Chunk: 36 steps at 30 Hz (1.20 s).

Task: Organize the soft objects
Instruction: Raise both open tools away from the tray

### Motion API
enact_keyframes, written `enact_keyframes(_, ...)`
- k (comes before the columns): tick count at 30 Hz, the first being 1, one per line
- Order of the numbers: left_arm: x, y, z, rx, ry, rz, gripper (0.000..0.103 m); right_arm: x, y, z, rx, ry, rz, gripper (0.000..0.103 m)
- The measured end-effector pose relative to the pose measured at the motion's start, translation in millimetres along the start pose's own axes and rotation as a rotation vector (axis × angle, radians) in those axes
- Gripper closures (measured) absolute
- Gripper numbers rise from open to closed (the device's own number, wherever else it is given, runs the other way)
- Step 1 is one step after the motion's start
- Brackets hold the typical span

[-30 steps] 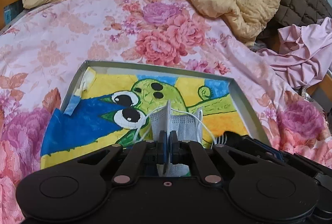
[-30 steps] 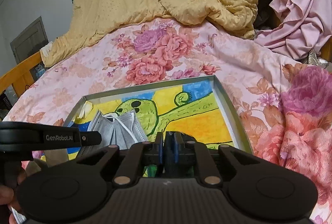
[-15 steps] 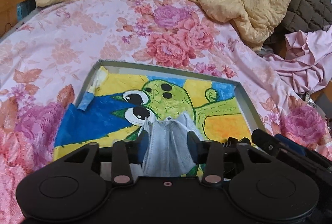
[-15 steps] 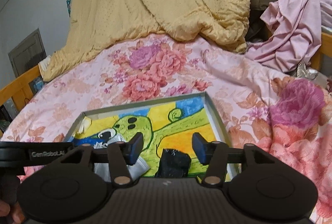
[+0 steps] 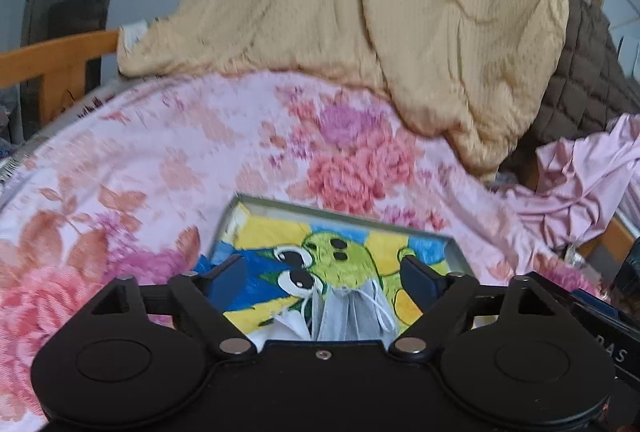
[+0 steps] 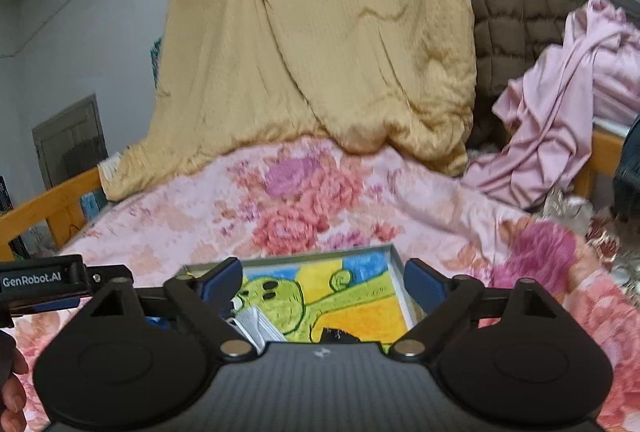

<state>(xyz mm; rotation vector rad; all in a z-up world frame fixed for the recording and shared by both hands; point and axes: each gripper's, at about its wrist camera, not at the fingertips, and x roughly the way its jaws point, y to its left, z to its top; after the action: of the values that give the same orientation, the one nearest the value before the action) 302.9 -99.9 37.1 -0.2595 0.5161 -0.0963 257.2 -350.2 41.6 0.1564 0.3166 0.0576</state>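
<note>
- Our left gripper (image 5: 322, 274) now stands with its fingers spread wide and nothing between them; a second ago those fingers were pinched on the grey face mask (image 5: 350, 316), so the mask has been let go.
- The mask now lies inside the painted tray (image 5: 456, 252), near the tray's front edge, over the lower part of the green cartoon figure (image 5: 340, 264), with its white ear loops (image 5: 384, 314) loose beside it.
- Our right gripper (image 6: 322, 274) is likewise wide apart and carries nothing; it was closed a second ago, then opened over the tray.
- A small black object (image 6: 338, 335) lies in the tray at its front edge, to the right of the mask (image 6: 256, 322); we cannot tell what it is.
- Both cameras have risen and tipped back: the tray sits lower in each view than before, and more of the yellow quilt (image 5: 400, 12) beyond the tray shows.
- We judge that both soft pieces are now delivered to the tray and that this placing step is done.
- Around the tray lies the floral bedspread (image 5: 200, 160); well beyond the tray's right side is a crumpled pink cloth (image 6: 560, 104), which we judge a likely next thing to sort.
</note>
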Motion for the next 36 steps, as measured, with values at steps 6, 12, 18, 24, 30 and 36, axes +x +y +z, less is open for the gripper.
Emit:
enact_keyframes(6,-41,6,-1,-0.013,-0.09,-0.021,0.006,-40,0,3,0.018,-0.099,0.015,0.0)
enact_keyframes(12,-89,1,-9,0.038,-0.216,-0.052,0.002,-77,2,-2,0.032,-0.163,0.023,0.0)
enact_keyframes(18,-125,-2,-19,0.074,-0.281,-0.079,0.001,-107,14,-8,0.004,-0.212,0.023,0.0)
enact_keyframes(24,-154,5,-28,0.074,-0.312,-0.083,0.001,-136,24,-20,-0.003,-0.223,0.03,0.0)
enact_keyframes(30,-178,21,-43,0.07,-0.299,-0.075,0.001,-160,33,-36,0.006,-0.208,0.039,0.0)
enact_keyframes(36,-192,47,-61,0.078,-0.246,-0.059,0.001,-176,46,-50,0.011,-0.178,0.06,0.0)
